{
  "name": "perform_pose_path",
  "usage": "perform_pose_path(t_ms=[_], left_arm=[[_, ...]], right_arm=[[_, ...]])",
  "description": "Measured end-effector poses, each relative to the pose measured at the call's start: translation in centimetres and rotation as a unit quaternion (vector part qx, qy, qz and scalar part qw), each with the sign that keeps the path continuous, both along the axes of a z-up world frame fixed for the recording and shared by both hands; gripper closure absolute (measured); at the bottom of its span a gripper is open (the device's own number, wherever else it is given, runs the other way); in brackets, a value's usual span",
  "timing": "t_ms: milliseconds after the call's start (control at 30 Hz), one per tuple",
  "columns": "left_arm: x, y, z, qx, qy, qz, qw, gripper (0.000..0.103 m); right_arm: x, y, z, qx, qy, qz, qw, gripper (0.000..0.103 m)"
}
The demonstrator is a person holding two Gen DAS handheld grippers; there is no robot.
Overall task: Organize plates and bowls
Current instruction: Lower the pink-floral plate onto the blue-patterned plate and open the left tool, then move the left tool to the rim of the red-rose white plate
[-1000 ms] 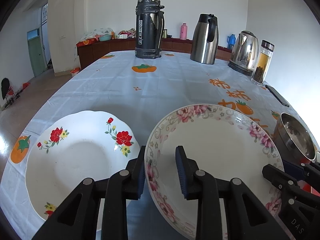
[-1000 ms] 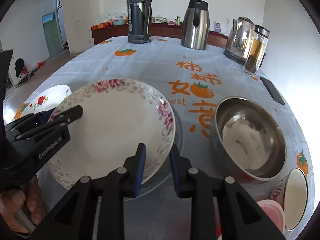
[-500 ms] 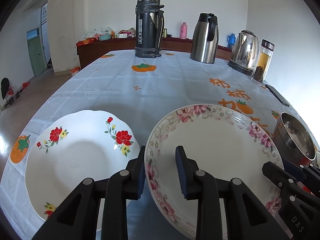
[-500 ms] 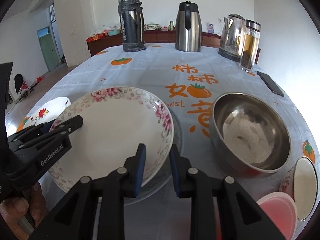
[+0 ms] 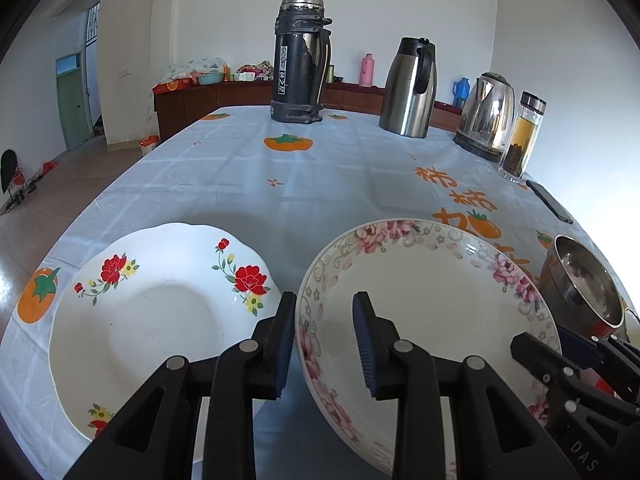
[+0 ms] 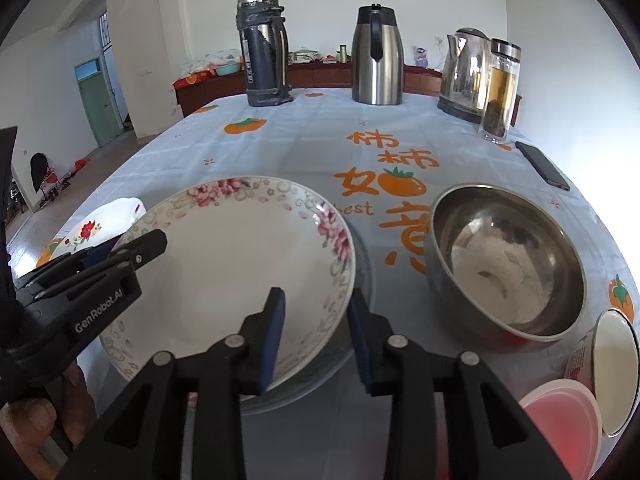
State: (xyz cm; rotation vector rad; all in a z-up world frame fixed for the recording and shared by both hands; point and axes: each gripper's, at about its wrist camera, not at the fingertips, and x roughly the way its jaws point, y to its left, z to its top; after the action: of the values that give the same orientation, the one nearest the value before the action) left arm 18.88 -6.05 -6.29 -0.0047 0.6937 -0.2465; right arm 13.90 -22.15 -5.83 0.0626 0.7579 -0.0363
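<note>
Right claw (image 6: 316,334) jaws just opened, pink plate (image 6: 224,272) rim between, unpressed. Left claw (image 5: 325,340) straddled opposite rim, pads slightly clear. Plate sat on glass dish near table's (image 5: 328,168) front edge. You should've released evenly, lifting straight.

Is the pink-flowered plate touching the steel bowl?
Apart. The right wrist view shows a strip of printed tablecloth between the pink-flowered plate and the steel bowl.
</note>
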Motion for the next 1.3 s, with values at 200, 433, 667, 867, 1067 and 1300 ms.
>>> perform_pose_path(t_ms=[200,433,667,867,1067,1300], left_arm=[[0.1,0.2,0.0,-0.004,0.001,0.005,1.0,0.065],[0.2,0.3,0.0,-0.003,0.0,0.006,1.0,0.056],[-0.2,0.8,0.2,-0.019,-0.009,0.008,0.9997,0.054],[-1.0,1.0,0.6,-0.02,-0.033,0.014,0.9991,0.04],[-2.1,1.7,1.5,-0.006,-0.073,0.034,0.9968,0.028],[-3.0,7.7,2.6,0.026,-0.074,0.11,0.9908,0.021]], right_arm=[[-0.4,0.6,0.3,-0.002,-0.007,0.015,1.0,0.041],[0.1,1.9,-0.5,-0.042,0.025,0.038,0.998,0.017],[-1.4,2.4,0.1,-0.055,0.016,0.055,0.997,0.013],[-3.3,1.9,0.4,-0.076,-0.014,0.047,0.996,0.014],[-3.8,2.2,1.1,-0.068,-0.049,0.06,0.995,0.025],[-3.1,3.7,1.2,-0.045,-0.056,0.1,0.992,0.048]])
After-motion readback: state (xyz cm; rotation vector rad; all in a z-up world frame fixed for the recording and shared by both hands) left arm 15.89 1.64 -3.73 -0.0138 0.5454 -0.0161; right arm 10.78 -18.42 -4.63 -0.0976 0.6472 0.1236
